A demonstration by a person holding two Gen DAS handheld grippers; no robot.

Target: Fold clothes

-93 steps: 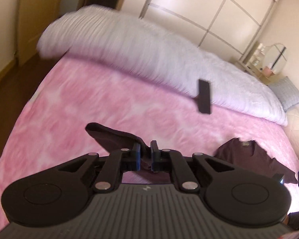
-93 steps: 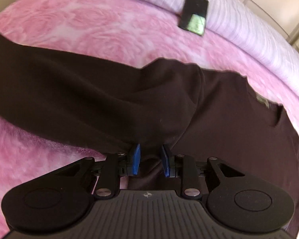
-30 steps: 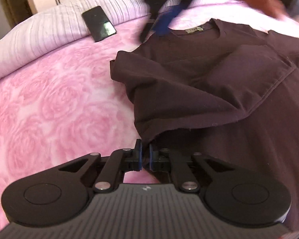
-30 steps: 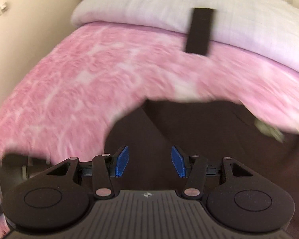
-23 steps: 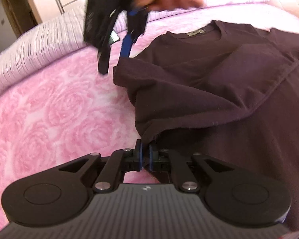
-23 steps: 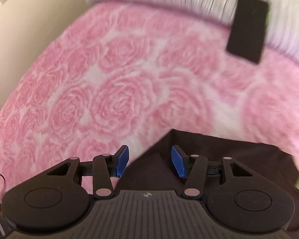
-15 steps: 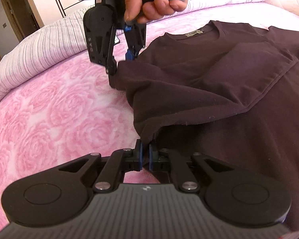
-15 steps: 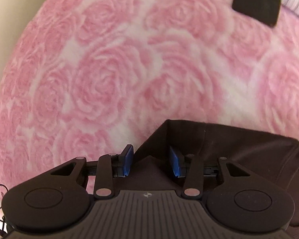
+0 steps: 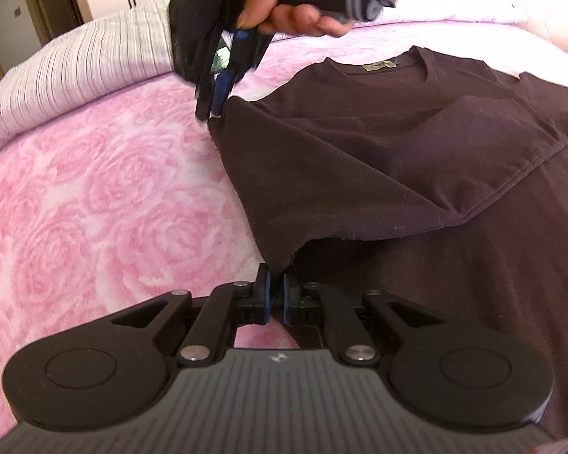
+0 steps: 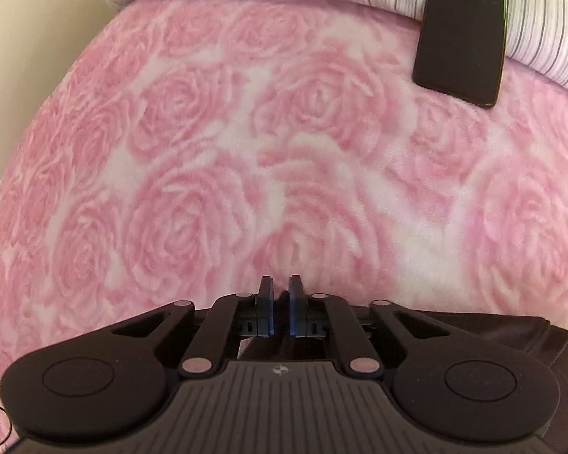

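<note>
A dark maroon T-shirt lies on the pink rose-patterned blanket, neck label at the far side, its left side folded over the middle. My left gripper is shut on the near corner of that folded flap. My right gripper, held in a hand, is shut on the flap's far corner. In the right wrist view the right gripper has its blue pads pinched together on dark cloth, and the T-shirt shows only as a strip behind the fingers.
A black phone lies at the edge of the striped white duvet, just beyond the right gripper. Wardrobe doors stand past the bed. Open pink blanket spreads to the left of the shirt.
My right gripper came down onto the flap's far corner and its jaws went from open to shut on the cloth. My left gripper kept its grip and hardly moved.
</note>
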